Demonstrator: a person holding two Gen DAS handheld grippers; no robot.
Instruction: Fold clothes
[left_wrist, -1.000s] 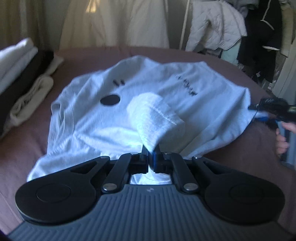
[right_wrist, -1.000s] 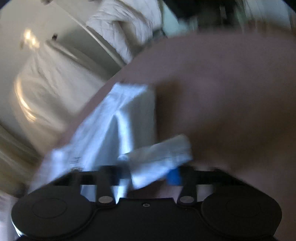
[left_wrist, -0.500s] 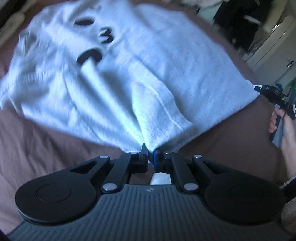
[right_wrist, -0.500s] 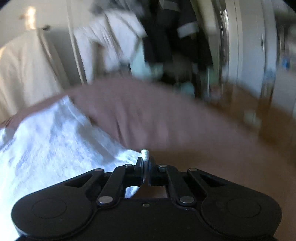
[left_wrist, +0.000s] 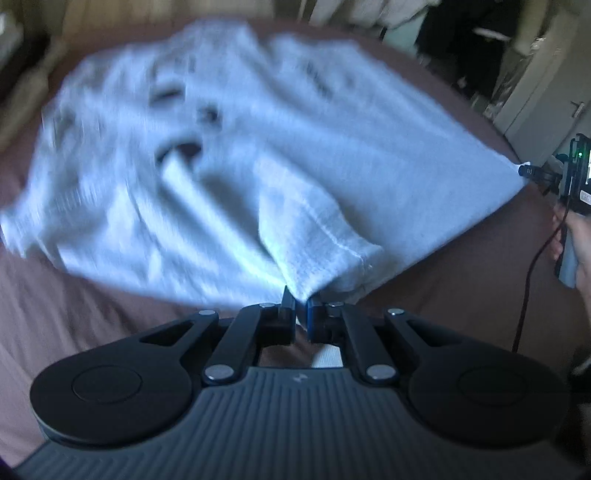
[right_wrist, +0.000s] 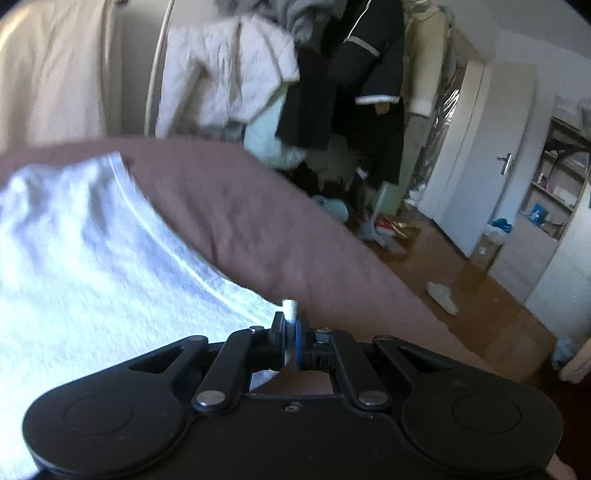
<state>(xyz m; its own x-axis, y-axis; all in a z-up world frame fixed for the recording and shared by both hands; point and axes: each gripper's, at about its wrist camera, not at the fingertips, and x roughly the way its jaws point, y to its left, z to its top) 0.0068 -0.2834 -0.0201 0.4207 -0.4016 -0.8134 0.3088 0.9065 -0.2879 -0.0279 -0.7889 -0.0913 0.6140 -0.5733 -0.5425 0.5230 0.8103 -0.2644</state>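
both claws, left claw (left_wrist: 301, 308) and right claw (right_wrist: 290, 326), pinch shirt (left_wrist: 258, 166) edges over brown bed (left_wrist: 74, 314).

Brown bedspread (right_wrist: 236, 206), hanging coats (right_wrist: 332, 74), white door (right_wrist: 476, 184), wooden floor (right_wrist: 461, 280)

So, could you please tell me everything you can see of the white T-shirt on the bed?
The white T-shirt is a soft knit with dark printed marks, blurred here. It lies spread and rumpled on the brown bedcover. The left gripper is shut on a bunched, hemmed sleeve at its near edge; the right gripper is shut on a corner, pulling that side to a taut point. Its far edge shows a stitched hem.
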